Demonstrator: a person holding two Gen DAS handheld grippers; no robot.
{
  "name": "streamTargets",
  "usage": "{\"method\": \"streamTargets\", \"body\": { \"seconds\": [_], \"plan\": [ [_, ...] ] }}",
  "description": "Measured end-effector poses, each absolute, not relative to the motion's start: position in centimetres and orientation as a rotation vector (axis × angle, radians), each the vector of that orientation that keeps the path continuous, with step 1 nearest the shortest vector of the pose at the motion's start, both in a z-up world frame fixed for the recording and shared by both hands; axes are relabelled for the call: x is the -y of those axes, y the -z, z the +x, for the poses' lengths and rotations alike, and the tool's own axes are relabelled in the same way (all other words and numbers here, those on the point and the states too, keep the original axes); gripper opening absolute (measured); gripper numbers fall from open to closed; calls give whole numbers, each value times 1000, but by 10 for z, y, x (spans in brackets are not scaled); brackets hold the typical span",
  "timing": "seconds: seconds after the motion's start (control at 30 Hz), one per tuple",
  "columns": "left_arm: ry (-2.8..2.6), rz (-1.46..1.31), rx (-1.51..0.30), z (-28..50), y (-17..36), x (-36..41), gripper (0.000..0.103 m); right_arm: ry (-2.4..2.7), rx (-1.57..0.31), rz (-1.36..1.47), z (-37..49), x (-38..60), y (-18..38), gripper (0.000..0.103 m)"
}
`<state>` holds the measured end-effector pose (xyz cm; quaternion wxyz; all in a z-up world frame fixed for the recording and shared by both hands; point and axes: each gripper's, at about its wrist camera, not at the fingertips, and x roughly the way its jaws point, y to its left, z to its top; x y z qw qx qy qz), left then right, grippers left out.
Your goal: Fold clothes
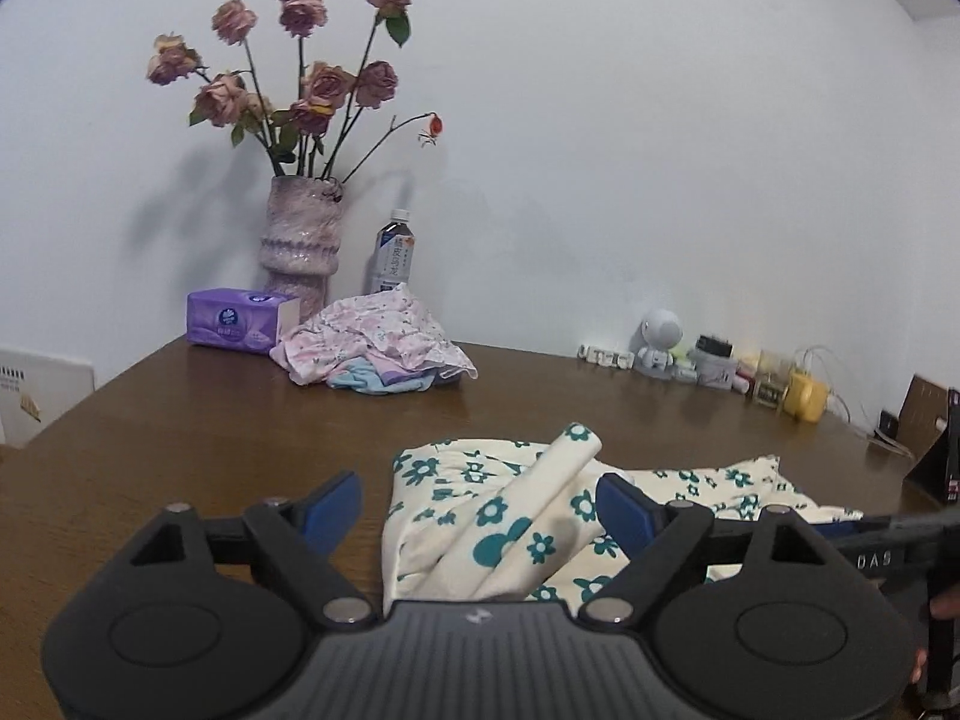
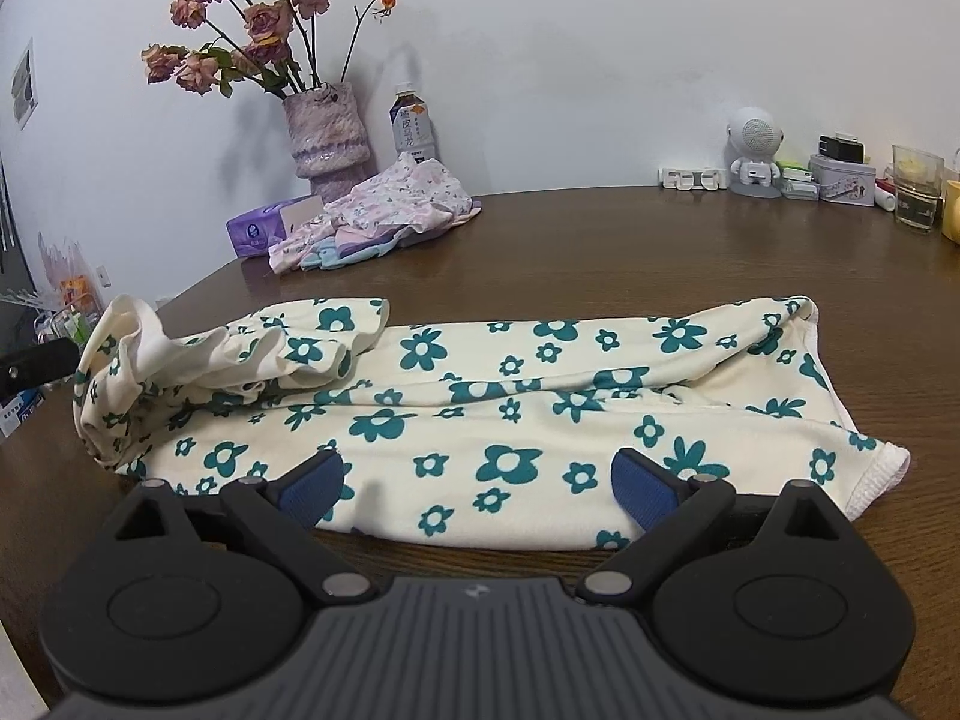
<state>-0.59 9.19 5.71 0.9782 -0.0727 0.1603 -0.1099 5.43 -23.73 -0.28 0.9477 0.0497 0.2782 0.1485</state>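
The cream floral garment (image 2: pixel 480 414) lay lengthwise on the brown table (image 2: pixel 660 252), well in front of the vase (image 2: pixel 327 132). The left gripper (image 1: pixel 480 507) stood released, a raised fold apparently loose between its jaws. The right gripper (image 2: pixel 477 483) hovered wide over the near hem.

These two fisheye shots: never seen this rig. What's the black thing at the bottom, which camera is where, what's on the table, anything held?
No robot: a person holds a two-finger gripper in each hand, and each carries a camera looking along its fingers. One picture shows the left gripper, the other the right gripper. Both are open and hold nothing. On the brown table lies a cream garment with teal flowers, partly folded lengthwise. Behind it: a pile of pink clothes, a tissue pack, a vase of roses and a bottle.
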Motion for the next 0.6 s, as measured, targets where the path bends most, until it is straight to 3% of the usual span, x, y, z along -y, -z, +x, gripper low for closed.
{"method": "streamTargets", "body": {
  "seconds": [0.5,0.6],
  "plan": [
    [175,-184,-365,0,-49,-104,85,-297,-563,106,50,235,3,100],
    [162,-183,-365,0,-49,-105,92,-316,-545,119,48,233,2,102]
  ]
}}
